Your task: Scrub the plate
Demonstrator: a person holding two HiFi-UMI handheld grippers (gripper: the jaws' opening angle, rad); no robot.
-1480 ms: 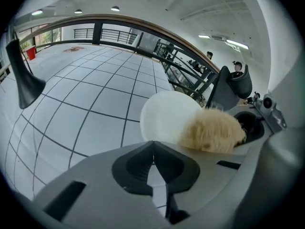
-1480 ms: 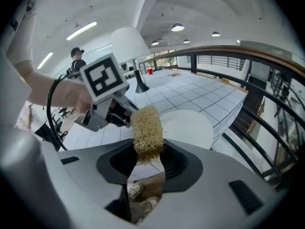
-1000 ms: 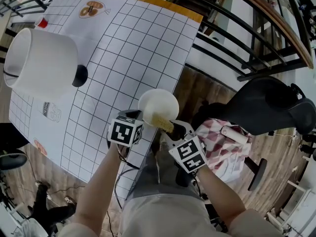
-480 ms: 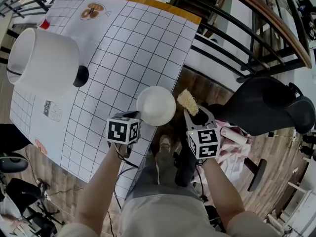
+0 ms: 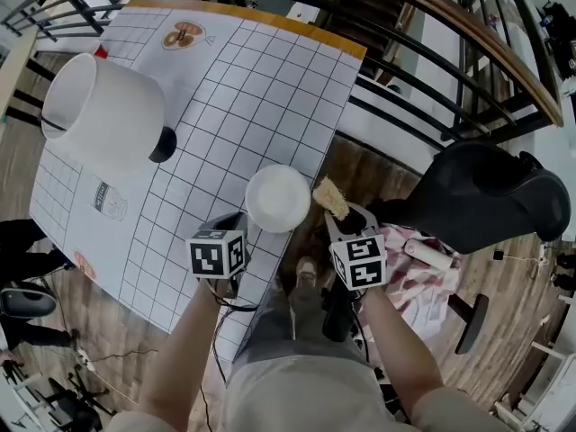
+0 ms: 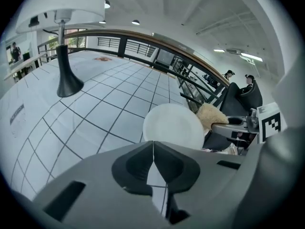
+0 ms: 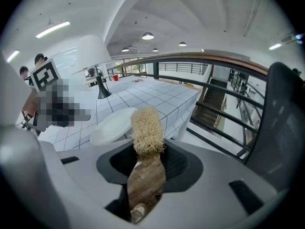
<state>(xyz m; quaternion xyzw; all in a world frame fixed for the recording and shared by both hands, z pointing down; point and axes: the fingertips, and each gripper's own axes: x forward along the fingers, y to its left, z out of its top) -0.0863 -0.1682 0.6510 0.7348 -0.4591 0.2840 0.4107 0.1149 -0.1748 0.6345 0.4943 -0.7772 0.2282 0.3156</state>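
Note:
A round white plate [image 5: 278,198] is held in the air over the table's near edge, with my left gripper [image 5: 241,225] shut on its near rim. In the left gripper view the plate [image 6: 174,126] rises just past the closed jaws of the left gripper [image 6: 153,148]. My right gripper [image 5: 340,223] is shut on the wooden handle of a scrub brush [image 5: 330,197]. The tan bristle head lies close beside the plate's right edge; I cannot tell whether they touch. In the right gripper view the brush [image 7: 147,128] stands up from the right gripper [image 7: 145,163], with the plate [image 7: 113,126] to its left.
A table lamp with a big white shade [image 5: 103,111] and a black base [image 5: 164,144] stands on the grid-patterned table [image 5: 252,79]. A black office chair [image 5: 486,196] and a checked cloth [image 5: 405,273] are at my right. Black railings [image 5: 423,97] run behind the table.
A second ago the brush head lay on the plate. It then swung off to the right, and now sits back close by the plate's right edge. The plate stayed held.

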